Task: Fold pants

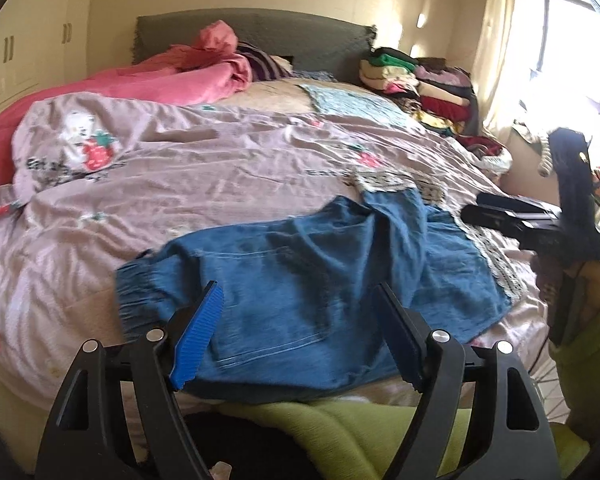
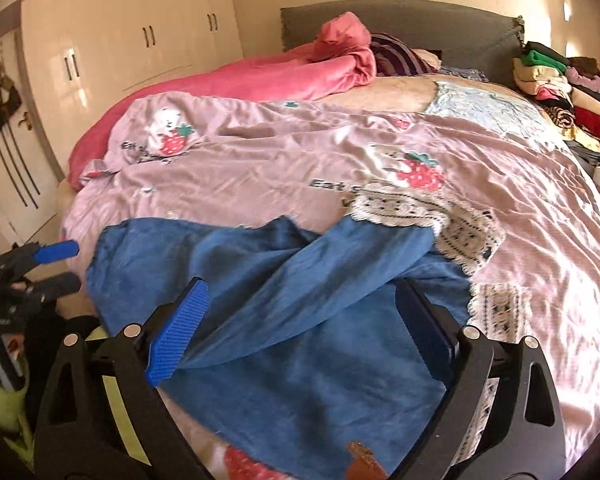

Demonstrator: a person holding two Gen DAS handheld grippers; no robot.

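Note:
Blue denim pants (image 1: 300, 264) with white lace hems (image 1: 396, 182) lie rumpled on the near edge of the bed, one leg thrown across the other. My left gripper (image 1: 298, 294) hovers over the waist end, open, with nothing between its pads. In the right wrist view the pants (image 2: 284, 280) spread below my right gripper (image 2: 302, 286), whose jaws stand wide apart and hold nothing. The lace hems (image 2: 420, 212) point toward the middle of the bed. The right gripper (image 1: 500, 214) also shows at the right of the left wrist view, and the left gripper (image 2: 56, 264) at the left edge of the right wrist view.
A pale pink quilt cover (image 1: 220, 168) with strawberry prints covers the bed. A pink blanket (image 1: 188, 76) is bunched by the grey headboard (image 1: 300, 36). Folded clothes (image 1: 420, 84) are stacked at the far right. Cream wardrobes (image 2: 140, 40) stand on the left. A green sleeve (image 1: 588, 340) is close by.

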